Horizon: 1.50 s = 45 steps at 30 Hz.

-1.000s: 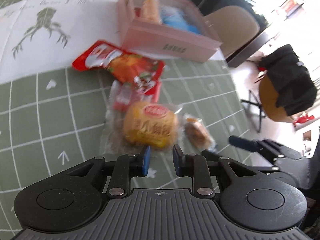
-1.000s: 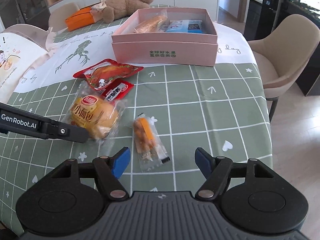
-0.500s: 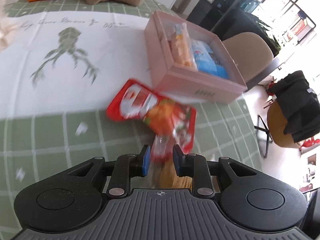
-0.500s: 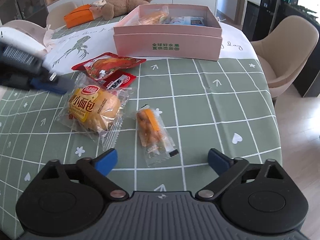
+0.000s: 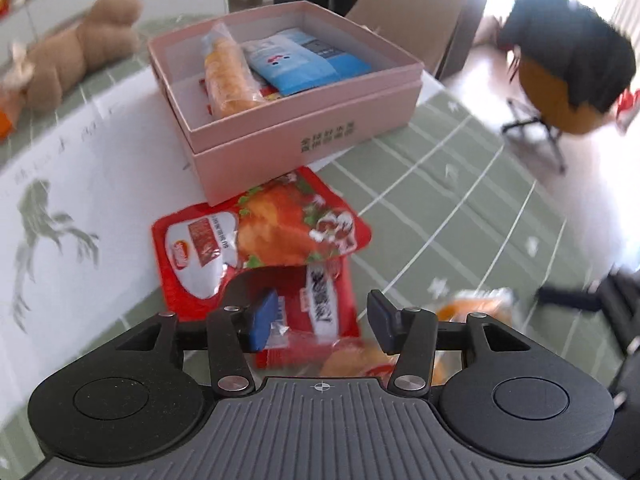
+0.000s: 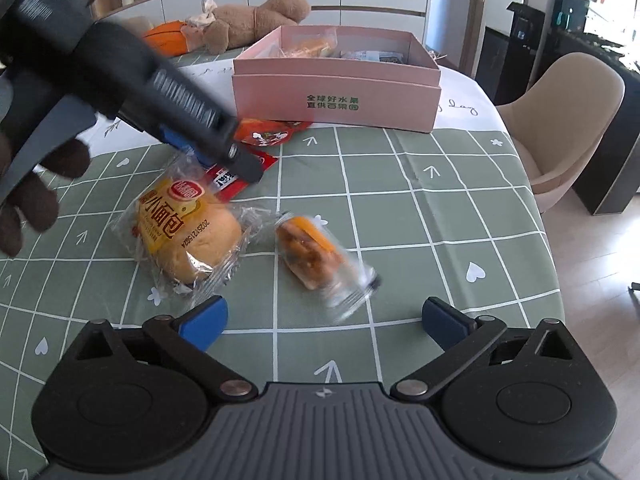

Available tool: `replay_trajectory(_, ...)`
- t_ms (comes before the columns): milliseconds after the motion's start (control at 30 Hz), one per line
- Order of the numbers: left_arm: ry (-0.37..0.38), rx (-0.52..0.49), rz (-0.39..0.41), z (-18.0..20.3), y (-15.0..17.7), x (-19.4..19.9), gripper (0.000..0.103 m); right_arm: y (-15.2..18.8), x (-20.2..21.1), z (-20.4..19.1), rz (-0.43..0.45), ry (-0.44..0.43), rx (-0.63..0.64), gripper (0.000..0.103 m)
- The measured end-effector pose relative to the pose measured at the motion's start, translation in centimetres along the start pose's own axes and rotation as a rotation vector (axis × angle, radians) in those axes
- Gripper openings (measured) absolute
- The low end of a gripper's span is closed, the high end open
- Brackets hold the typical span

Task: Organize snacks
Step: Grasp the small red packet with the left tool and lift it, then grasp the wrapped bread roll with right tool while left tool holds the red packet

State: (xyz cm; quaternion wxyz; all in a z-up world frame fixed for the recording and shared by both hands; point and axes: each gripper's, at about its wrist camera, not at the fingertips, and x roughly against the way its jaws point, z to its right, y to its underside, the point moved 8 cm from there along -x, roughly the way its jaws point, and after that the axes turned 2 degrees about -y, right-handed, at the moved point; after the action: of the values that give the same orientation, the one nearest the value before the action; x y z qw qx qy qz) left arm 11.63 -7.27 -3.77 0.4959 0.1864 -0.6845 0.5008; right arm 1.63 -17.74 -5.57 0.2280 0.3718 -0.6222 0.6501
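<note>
The small red sachet [image 5: 320, 304] is lying on the tablecloth [image 5: 440, 200] beside the bun packet [image 6: 180, 232]; I'm now spreading my left gripper [image 5: 320, 316] over it, previously nearly closed. My right gripper [image 6: 324, 320] is hovering open, empty.

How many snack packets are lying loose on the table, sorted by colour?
Red packets: 2, the large red pouch and the small red packet.
Clear wrappers: 2, the bread bun and the small orange snack.
Total: 4 outside the pink box.

pink box [image 6: 336, 98] "全球好水果", bun wrapper [image 6: 182, 232] "2025121502A"
</note>
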Motion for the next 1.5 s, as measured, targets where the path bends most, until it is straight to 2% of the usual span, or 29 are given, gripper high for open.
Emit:
replay_trajectory(67,-0.043,0.013,-0.020,-0.8,0.4,-0.2,0.065,-0.1,-0.1,0.0,0.002,-0.003,0.004,0.103)
replay_trajectory(100,-0.051,0.040,-0.031,-1.4,0.7,-0.4,0.067,-0.1,-0.1,0.0,0.003,-0.006,0.008,0.103)
replay_trajectory(200,-0.066,0.091,-0.030,-2.7,0.6,-0.3,0.067,-0.1,-0.2,0.0,0.009,-0.012,0.014,0.103)
replay_trajectory(333,-0.039,0.162,-0.032,-3.5,-0.4,-0.9,0.067,-0.1,-0.2,0.0,0.022,-0.011,0.011,0.103)
replay_trajectory(533,-0.065,0.152,-0.016,-3.3,-1.2,-1.5,0.070,0.1,-0.1,-0.1,0.023,-0.003,0.000,0.103)
replay_trajectory(633,-0.069,0.133,-0.001,-3.0,-0.7,-1.3,0.066,0.0,0.0,0.0,0.015,-0.009,0.007,0.103)
replay_trajectory(767,-0.056,0.148,-0.021,-2.9,1.2,0.0,0.064,-0.1,-0.2,0.0,-0.011,-0.025,0.020,0.103)
replay_trajectory(867,-0.101,0.168,-0.047,-3.2,3.4,1.3,0.064,-0.1,0.3,0.2,-0.065,-0.039,0.002,0.102)
replay_trajectory(933,-0.109,0.226,-0.057,-3.7,4.6,2.1,0.064,-0.2,1.3,0.1,-0.070,-0.100,-0.025,0.096)
replay_trajectory(1000,-0.107,0.271,-0.059,-4.0,5.5,2.7,0.064,-0.6,2.5,-0.3,-0.056,-0.152,-0.027,0.096)
replay_trajectory(1200,-0.153,0.273,-0.086,-4.0,6.3,3.2,0.064,-1.0,1.7,-3.2,-0.100,-0.229,0.040,0.096)
replay_trajectory(1267,-0.162,0.283,-0.091,-4.1,6.7,3.5,0.064,-1.2,1.4,-4.2,-0.087,-0.203,0.086,0.094)
replay_trajectory(1400,-0.162,0.302,-0.090,-4.2,7.3,3.8,0.065,-2.8,0.6,-2.5,-0.032,-0.011,0.087,0.094)
replay_trajectory(1433,-0.162,0.305,-0.089,-4.2,7.5,3.9,0.065,-3.2,0.5,-1.7,-0.028,0.016,0.072,0.094)
replay_trajectory(1500,-0.163,0.309,-0.086,-4.1,7.6,4.1,0.065,-3.6,0.6,-0.5,-0.030,0.011,0.026,0.094)
